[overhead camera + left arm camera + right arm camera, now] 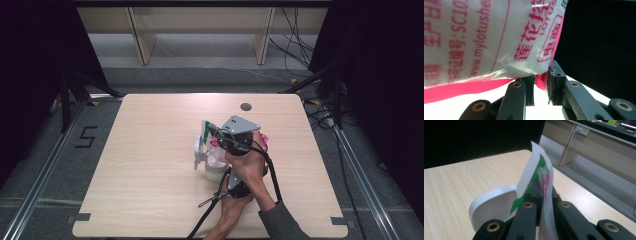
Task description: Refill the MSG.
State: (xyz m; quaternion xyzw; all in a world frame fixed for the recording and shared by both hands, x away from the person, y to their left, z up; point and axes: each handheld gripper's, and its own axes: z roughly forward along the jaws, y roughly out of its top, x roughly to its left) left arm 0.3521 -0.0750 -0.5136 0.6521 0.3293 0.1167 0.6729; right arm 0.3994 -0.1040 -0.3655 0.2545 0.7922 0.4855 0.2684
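Bag: I see the plastic packet (214,137) held up right of the surface's (150,165) centre, over a white cup (215,167).
Left tool (541,86): nipping the pink edge.
Right tool (544,195): clamped on the top seam.
Handling: light, limp, slippery; I'd grip seams only.

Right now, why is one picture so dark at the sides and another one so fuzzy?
High view: light falls on the table while black curtains flank it. Left gripper view: the plastic bag sits so near the lens that its pink print blurs, and the table below glares white. Right gripper view: the fingers blur up close; the white lid looks sharper.
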